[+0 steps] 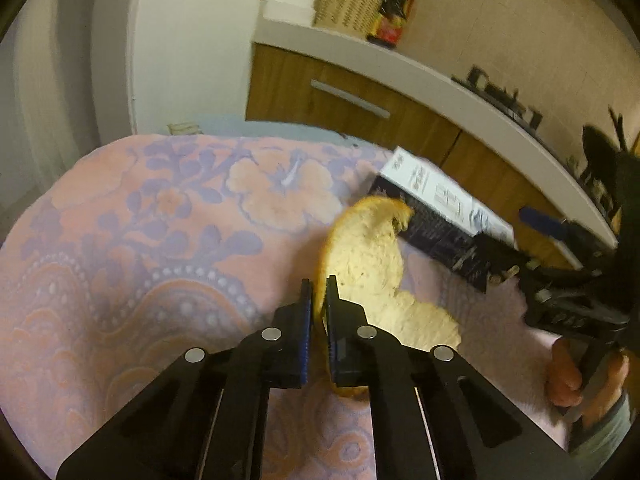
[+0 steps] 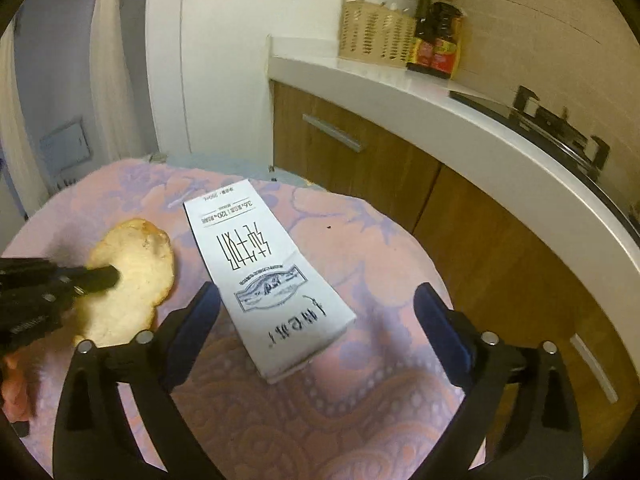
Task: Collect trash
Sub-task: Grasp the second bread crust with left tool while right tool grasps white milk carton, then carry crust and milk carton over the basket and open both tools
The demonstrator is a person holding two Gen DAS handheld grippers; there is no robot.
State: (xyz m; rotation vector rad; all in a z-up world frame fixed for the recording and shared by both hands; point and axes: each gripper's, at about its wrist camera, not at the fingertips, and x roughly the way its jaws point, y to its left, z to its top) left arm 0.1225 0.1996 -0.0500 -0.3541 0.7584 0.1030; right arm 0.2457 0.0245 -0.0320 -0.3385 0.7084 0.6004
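Yellow peel [image 1: 360,268], one, pinched by left gripper [image 1: 319,294]; right gripper [image 2: 316,316] spread around one carton [image 2: 264,272].

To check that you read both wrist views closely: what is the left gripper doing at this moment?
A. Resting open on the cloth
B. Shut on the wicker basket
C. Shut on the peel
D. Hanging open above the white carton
C: the left gripper has its jaws pinched on the edge of the peel, while the white carton lies ungripped between the open fingers of the right gripper.
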